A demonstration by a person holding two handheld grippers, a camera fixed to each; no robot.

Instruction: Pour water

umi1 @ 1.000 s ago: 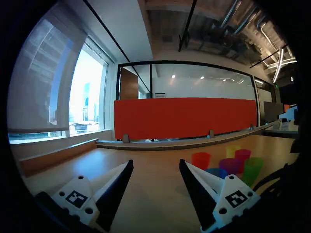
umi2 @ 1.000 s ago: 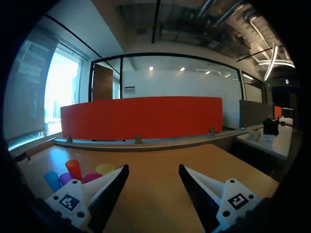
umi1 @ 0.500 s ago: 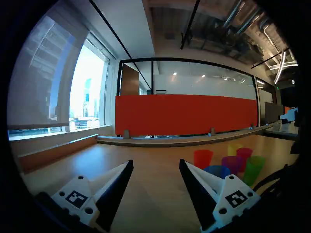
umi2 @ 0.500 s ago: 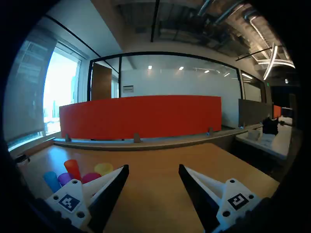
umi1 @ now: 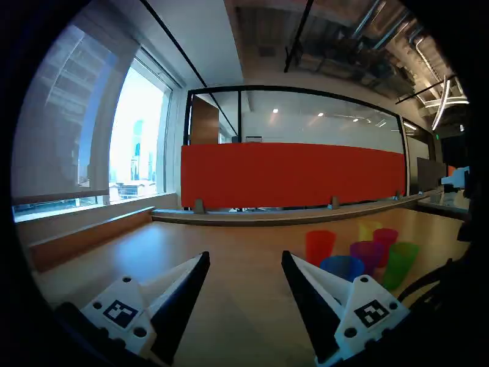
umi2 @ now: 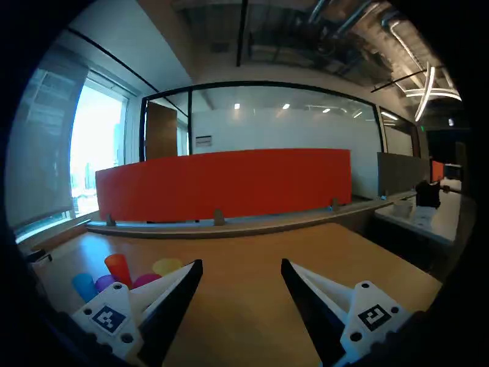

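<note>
- Wood, pale and smooth, makes up the table (umi1: 250, 241) that runs ahead of both tools to a long red partition (umi1: 293, 174) at its far edge.
- The left gripper (umi1: 244, 257) hangs just above the tabletop with its two fingers spread wide and nothing between them.
- In the left gripper view a cluster of six plastic cups stands upright on the table, ahead and to the right of that gripper.
- The blue cup (umi1: 342, 266) is nearest, partly hidden behind the right-hand finger.
- The red cup (umi1: 319, 246) stands at the left of the group, and the purple cup (umi1: 366, 254) is just behind the blue one.
- The pink cup (umi1: 386, 241) and yellow cup (umi1: 368, 229) stand farther back, and the green cup (umi1: 400, 263) is at the right end.
- Whether any cup holds water cannot be told.
- The right gripper (umi2: 241, 264) is likewise parted, gripping nothing, over bare table.
- In the right gripper view the cups sit low at the left, close beside that gripper's left-hand finger, which hides part of the group.
- A bright window (umi1: 137, 153) fills the wall to the left.
- A neighbouring desk (umi2: 437, 223) with a few small items stands to the right of the table.
</note>
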